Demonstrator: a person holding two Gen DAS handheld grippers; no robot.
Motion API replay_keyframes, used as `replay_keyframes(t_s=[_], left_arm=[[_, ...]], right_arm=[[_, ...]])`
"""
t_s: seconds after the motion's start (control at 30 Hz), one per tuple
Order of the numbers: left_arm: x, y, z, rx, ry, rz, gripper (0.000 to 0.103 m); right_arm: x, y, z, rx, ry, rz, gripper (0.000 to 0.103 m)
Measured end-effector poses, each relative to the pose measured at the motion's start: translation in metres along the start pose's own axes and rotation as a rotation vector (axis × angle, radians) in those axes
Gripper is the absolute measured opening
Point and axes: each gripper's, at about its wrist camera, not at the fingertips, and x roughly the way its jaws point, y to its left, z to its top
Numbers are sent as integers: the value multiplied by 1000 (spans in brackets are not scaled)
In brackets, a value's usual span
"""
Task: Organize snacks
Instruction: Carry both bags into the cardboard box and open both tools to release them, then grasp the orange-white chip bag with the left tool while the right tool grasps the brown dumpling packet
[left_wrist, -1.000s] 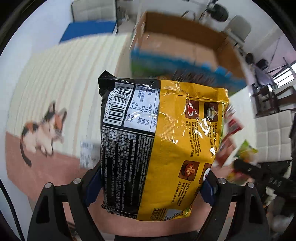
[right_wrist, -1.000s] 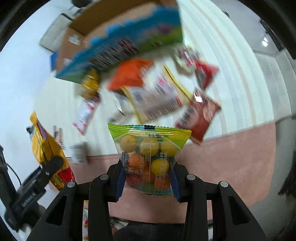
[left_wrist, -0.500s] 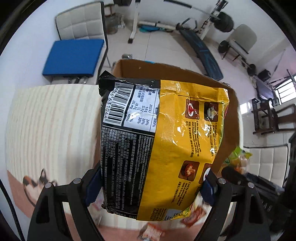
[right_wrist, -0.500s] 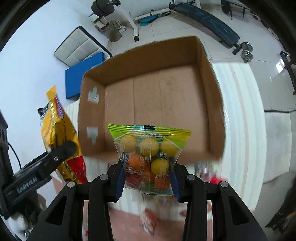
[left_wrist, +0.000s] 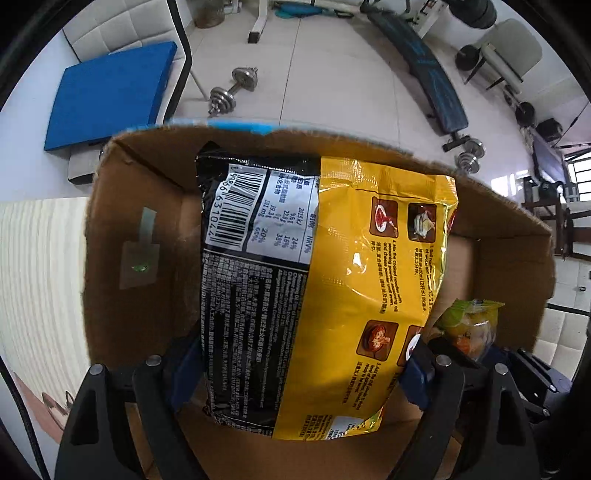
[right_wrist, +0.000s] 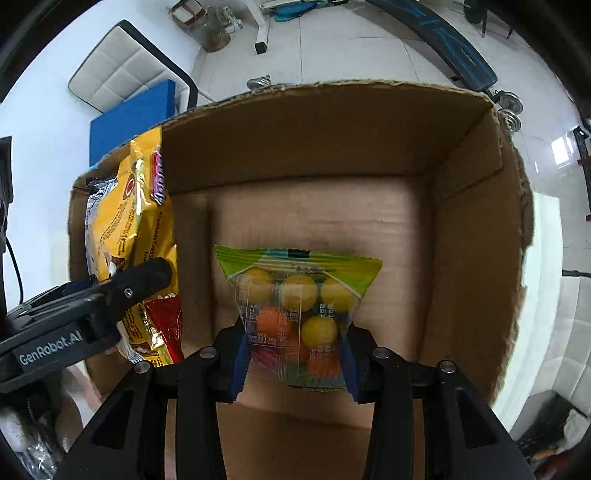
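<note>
Two snack packets hang over an open cardboard box filling both views, neither yet dropped: the left gripper clamps a yellow noodle packet at centre frame, the right gripper pinches a clear bag of coloured balls at lower centre; the visible box floor looks bare, so packing seems barely started

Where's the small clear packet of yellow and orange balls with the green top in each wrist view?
Left wrist: small clear packet of yellow and orange balls at lower right, partly hidden behind the large yellow and black noodle bag.
Right wrist: same packet at centre, clamped in the right tongs.
Shared landmark: the open brown cardboard box beneath both.
</note>
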Motion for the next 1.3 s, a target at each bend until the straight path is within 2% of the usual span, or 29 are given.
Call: replay_keyframes(t_s=[0.1,0.17,0.2,0.23,0.37,0.5,0.57,0.67,0.9,0.97,1.13,1.2,1.3], left_arm=[[10,-6,3,-2,29,8,87],[13,-9,4,2,34,17,87],[14,-7,8,4,34,18,88],[15,-7,8,7,37,16,89],[13,-10,2,16,29,17,90],[-5,-9,-5,33,-41,34,90],[-21,-11,-10,48,-102,49,90],[-42,-12,-20,58,-148,60,90],[-83,-2,-57,82,-201,57,91],[-94,3,-76,74,-220,38,91],[-110,7,-128,97,-280,47,91],[-111,11,-155,90,-279,32,91],[-105,17,-202,83,-257,-11,91]], right_arm=[[7,1,8,-9,11,4,46],[11,2,11,-23,26,-17,65],[11,3,12,-30,23,-30,86],[11,5,13,-37,22,-35,90],[6,14,8,-66,23,-66,91],[-3,21,-1,-72,8,-87,93],[-7,19,-6,-78,-8,-106,94],[-21,27,-16,-87,-43,-146,96],[-67,40,-57,-106,-150,-162,96],[-82,44,-74,-99,-179,-140,96],[-102,51,-131,-89,-207,-123,97],[-100,49,-159,-72,-196,-94,97],[-89,38,-202,-8,-128,-35,97]])
